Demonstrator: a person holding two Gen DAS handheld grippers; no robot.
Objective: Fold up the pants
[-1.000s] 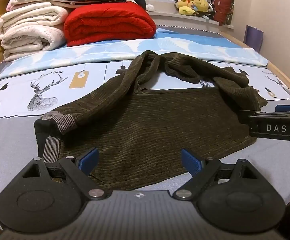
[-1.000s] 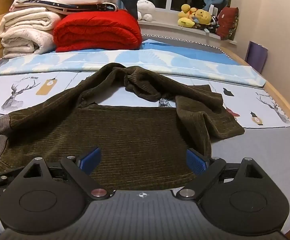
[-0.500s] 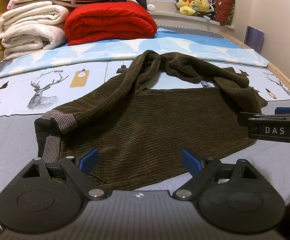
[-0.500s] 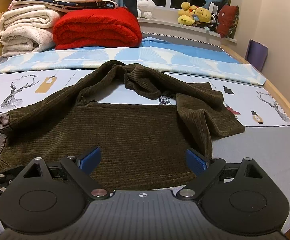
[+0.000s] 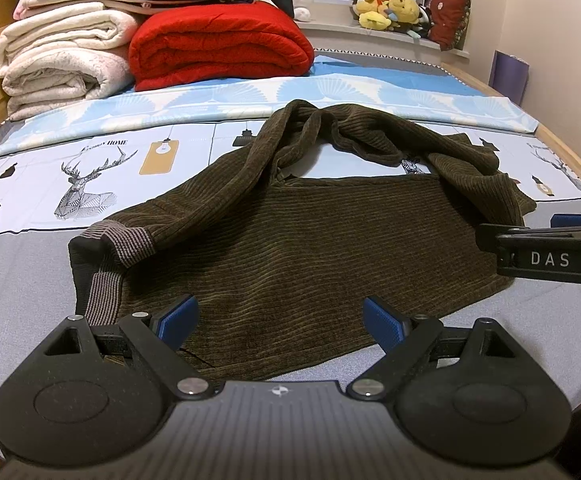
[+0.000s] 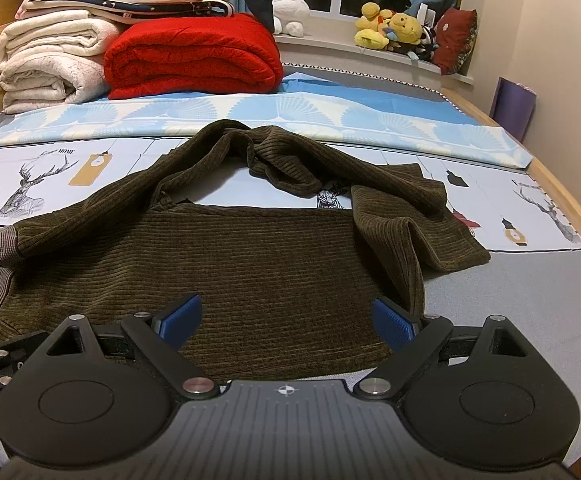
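Note:
Dark olive corduroy pants (image 5: pixel 310 248) lie on the bed, one leg spread flat across the near side, the other looping back in a crumpled arc. Grey ribbed cuffs (image 5: pixel 126 240) sit at the left end. In the right wrist view the pants (image 6: pixel 250 256) fill the middle, with a folded lump (image 6: pixel 406 236) at the right. My left gripper (image 5: pixel 280 320) is open and empty over the pants' near edge. My right gripper (image 6: pixel 286 320) is open and empty over the same edge, further right; it also shows in the left wrist view (image 5: pixel 546 256).
A folded red blanket (image 5: pixel 218 48) and a stack of white blankets (image 5: pixel 58 64) lie at the bed's head. Plush toys (image 6: pixel 394 28) sit on the windowsill. The wooden bed rail (image 6: pixel 570 204) runs along the right. A purple bag (image 6: pixel 514 108) stands by the wall.
Both grippers have drifted slightly; the view of the pants has shifted a little. The pants have not moved and both grippers stay open.

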